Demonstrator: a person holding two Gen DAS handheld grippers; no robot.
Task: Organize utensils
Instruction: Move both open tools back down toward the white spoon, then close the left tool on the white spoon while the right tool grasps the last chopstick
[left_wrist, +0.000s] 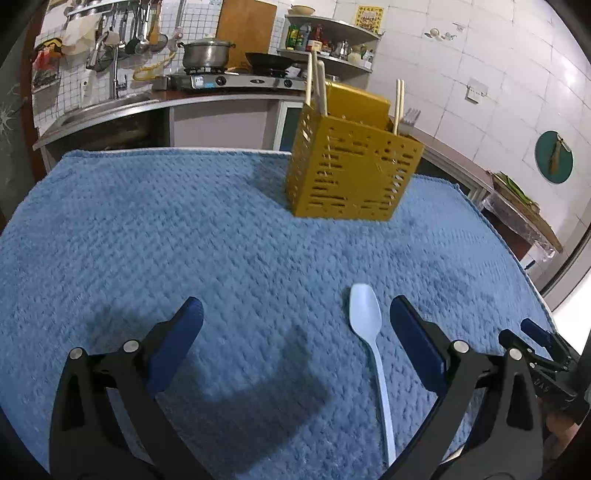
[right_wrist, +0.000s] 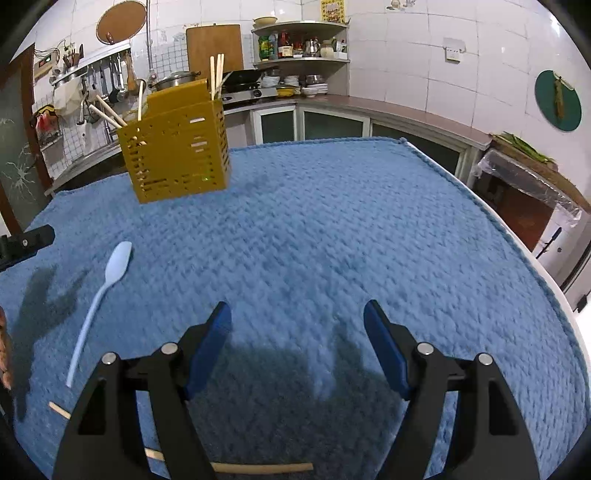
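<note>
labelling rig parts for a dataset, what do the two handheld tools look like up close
Both match: the left tool and right tool have black angular linkage arms with round silver pivot pins and flat dark blue pads on the fingers. No cables or sleeves show.

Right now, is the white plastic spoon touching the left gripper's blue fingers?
Apart. The left wrist view shows blue towel between the white plastic spoon and the nearest blue finger.

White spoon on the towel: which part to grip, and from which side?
Probably the handle, near mid-length. The white spoon lies flat on the blue towel, bowl toward the yellow caddy, its thin straight handle running back toward the left gripper. Come from above with open fingers straddling the handle crosswise. The bowl is wide and rounded, so likely to slip; the soft towel lets the fingers press in under the handle.
</note>
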